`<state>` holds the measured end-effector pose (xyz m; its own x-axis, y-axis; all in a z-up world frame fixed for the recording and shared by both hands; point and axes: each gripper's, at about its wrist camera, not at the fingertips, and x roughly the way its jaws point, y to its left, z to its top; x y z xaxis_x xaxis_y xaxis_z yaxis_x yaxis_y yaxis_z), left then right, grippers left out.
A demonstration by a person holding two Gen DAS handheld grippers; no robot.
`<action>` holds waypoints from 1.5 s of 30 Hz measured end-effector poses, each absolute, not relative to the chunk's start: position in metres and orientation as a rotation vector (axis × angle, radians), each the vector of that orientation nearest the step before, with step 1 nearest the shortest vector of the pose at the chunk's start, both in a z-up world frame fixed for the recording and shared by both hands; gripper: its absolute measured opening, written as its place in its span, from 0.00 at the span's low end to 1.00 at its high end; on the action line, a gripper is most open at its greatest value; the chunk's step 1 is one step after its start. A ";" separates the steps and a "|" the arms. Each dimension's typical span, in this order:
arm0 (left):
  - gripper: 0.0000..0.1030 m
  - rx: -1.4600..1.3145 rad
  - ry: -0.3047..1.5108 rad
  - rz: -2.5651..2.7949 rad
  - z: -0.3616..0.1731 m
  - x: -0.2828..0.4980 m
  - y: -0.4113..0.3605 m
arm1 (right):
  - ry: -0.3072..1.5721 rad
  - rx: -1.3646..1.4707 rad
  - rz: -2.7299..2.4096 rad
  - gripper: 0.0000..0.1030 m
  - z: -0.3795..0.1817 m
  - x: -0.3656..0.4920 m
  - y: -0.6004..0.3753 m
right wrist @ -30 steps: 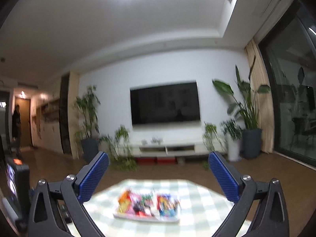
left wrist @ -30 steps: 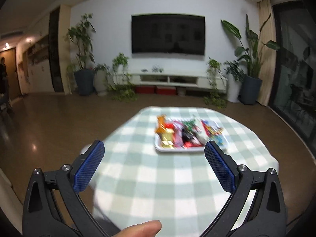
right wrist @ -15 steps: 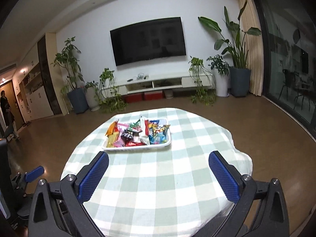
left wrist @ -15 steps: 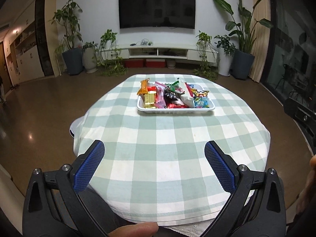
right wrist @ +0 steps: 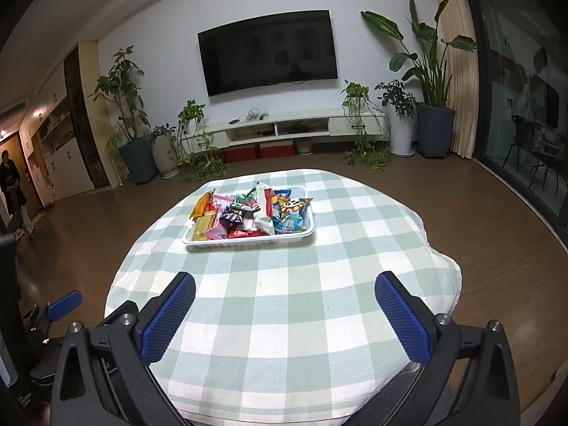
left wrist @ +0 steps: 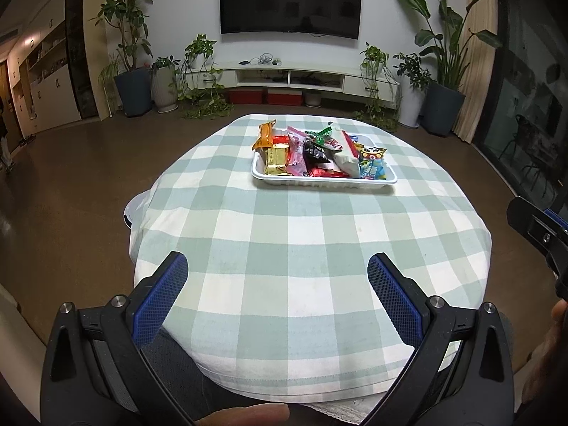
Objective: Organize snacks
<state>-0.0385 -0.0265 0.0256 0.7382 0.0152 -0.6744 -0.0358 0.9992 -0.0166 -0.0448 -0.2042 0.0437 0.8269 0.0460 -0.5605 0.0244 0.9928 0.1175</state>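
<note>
A white tray [left wrist: 321, 181] heaped with several mixed snack packets [left wrist: 316, 151] sits on the far half of a round table under a green-and-white checked cloth [left wrist: 301, 248]. It also shows in the right wrist view [right wrist: 248, 243], with its packets [right wrist: 248, 213]. My left gripper [left wrist: 277, 277] is open and empty above the table's near edge. My right gripper [right wrist: 285, 294] is open and empty, also over the near edge. Both are well short of the tray.
Part of the right gripper [left wrist: 539, 230] shows at the right edge of the left wrist view; the left gripper's blue pad [right wrist: 64, 305] shows low left in the right view. Brown floor surrounds the table. A TV [left wrist: 291, 0], low cabinet and potted plants line the far wall.
Both grippers have tilted down and moved closer to the table, so the tray and cloth now fill more of each view. Both stay open and empty.
</note>
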 end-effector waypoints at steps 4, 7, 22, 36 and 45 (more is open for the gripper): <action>1.00 -0.029 0.739 0.028 0.026 -0.039 -0.027 | 0.604 0.118 0.011 1.00 0.043 -0.044 -0.201; 1.00 -0.031 0.742 0.027 0.023 -0.038 -0.026 | 0.605 0.117 0.011 1.00 0.043 -0.044 -0.201; 1.00 -0.032 0.742 0.029 0.023 -0.038 -0.027 | 0.606 0.117 0.011 1.00 0.044 -0.044 -0.201; 1.00 -0.029 0.745 0.027 0.018 -0.037 -0.028 | 0.606 0.116 0.011 1.00 0.045 -0.045 -0.200; 1.00 -0.030 0.746 0.028 0.019 -0.037 -0.028 | 0.606 0.116 0.011 1.00 0.046 -0.045 -0.200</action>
